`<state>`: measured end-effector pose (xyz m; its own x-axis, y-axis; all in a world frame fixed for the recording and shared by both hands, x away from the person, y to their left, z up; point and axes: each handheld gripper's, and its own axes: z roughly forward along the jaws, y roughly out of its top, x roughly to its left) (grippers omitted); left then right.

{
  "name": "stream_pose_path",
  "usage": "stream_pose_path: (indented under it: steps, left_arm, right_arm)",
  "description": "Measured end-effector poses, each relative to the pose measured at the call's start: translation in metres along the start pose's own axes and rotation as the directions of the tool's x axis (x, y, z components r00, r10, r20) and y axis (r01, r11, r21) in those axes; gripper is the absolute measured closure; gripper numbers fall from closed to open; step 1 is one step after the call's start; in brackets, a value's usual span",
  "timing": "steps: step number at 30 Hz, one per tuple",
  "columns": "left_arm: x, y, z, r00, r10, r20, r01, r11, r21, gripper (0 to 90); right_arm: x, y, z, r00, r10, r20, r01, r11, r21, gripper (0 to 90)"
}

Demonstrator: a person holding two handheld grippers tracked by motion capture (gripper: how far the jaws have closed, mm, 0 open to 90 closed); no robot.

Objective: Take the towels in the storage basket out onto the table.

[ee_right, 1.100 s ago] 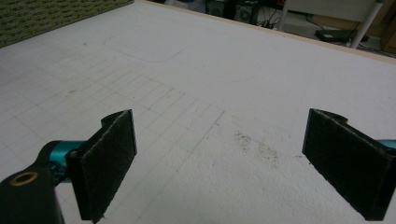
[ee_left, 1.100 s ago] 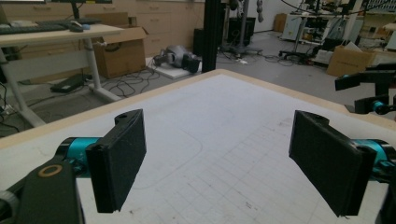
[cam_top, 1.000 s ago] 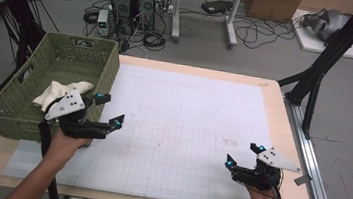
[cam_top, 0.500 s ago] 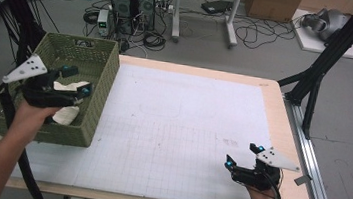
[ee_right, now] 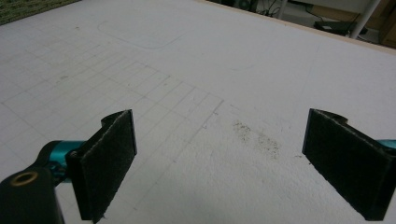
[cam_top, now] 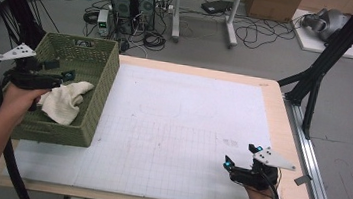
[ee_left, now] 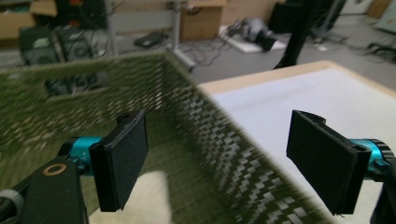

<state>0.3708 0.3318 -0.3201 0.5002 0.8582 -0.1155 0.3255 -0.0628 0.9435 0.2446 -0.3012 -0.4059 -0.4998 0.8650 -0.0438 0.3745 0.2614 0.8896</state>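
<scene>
Over basket (cam_top: 99, 96): left gripper (cam_top: 61, 74), fingers spread, empty above cloth (cam_top: 66, 101); right gripper (cam_top: 241, 157) likewise spread; risk: fingers snagging weave.

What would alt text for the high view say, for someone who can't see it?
A person's left gripper, fingers open, hovers over a cream cloth lying in a green woven basket at the table's left edge. The right gripper, also open, rests near the front right corner of the white gridded mat.

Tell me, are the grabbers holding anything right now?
No. The left gripper is open over the basket, with the cloth lying loose inside. The right gripper is open above the table.
</scene>
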Motion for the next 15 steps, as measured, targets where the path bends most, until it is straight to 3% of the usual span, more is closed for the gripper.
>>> stream_pose_path:
  steps: [1,2,3,6,7,8,9,11,12,13,14,15]
  left_arm:
    - [0.009,-0.006,0.004,0.9995,-0.011,-0.029,0.012,0.999,0.043,21.0]
    - [0.009,-0.006,0.004,0.9995,-0.011,-0.029,0.012,0.999,0.043,20.9]
    - [0.016,-0.012,0.008,0.9985,-0.016,-0.052,0.021,0.9957,0.09,21.0]
    - [0.024,-0.022,0.013,0.9962,-0.014,-0.087,0.026,0.9884,0.149,21.0]
    - [0.024,-0.022,0.013,0.9962,-0.014,-0.087,0.026,0.9884,0.149,20.9]
    - [0.028,-0.027,0.016,0.9938,-0.023,-0.109,0.045,0.9778,0.205,20.6]
    - [0.028,-0.027,0.016,0.9938,-0.023,-0.109,0.045,0.9778,0.205,20.2]
    - [0.032,-0.031,0.022,0.9891,-0.027,-0.145,0.064,0.963,0.262,20.1]
    - [0.032,-0.031,0.022,0.9891,-0.027,-0.145,0.064,0.963,0.262,20.2]
    - [0.033,-0.032,0.024,0.9877,-0.024,-0.155,0.067,0.9573,0.281,20.2]
    - [0.033,-0.036,0.031,0.9854,-0.014,-0.17,0.072,0.9376,0.34,20.8]
    - [0.033,-0.039,0.035,0.9851,-0.01,-0.172,0.075,0.9233,0.377,21.1]
  right_arm:
    - [0.0,0.0,0.0,1.0,0.0,0.0,0.0,1.0,0.001,9.1]
    - [0.0,0.0,0.0,1.0,-0.001,0.0,0.001,1.0,0.001,9.1]
    - [0.0,0.0,0.0,1.0,-0.002,0.001,0.002,1.0,0.002,9.1]
    - [0.0,0.0,-0.001,1.0,0.0,0.005,0.0,1.0,0.006,9.1]
    - [0.0,0.0,-0.001,1.0,0.0,0.005,0.0,1.0,0.006,9.1]
    - [-0.001,-0.001,-0.001,1.0,0.003,0.008,-0.003,1.0,0.007,9.1]
    - [-0.001,-0.001,-0.001,1.0,0.001,0.01,-0.001,1.0,0.007,9.1]
    - [-0.002,-0.001,-0.001,0.9999,0.0,0.011,0.0,1.0,0.007,9.1]
    - [-0.002,-0.001,-0.001,0.9999,0.0,0.011,0.0,1.0,0.007,9.1]
    - [-0.002,-0.001,-0.001,0.9999,-0.001,0.011,0.001,1.0,0.007,9.1]
    - [-0.002,-0.001,-0.001,0.9999,0.001,0.012,-0.001,1.0,0.008,9.1]
    - [-0.002,-0.001,-0.001,0.9999,0.006,0.014,-0.006,1.0,0.01,9.1]
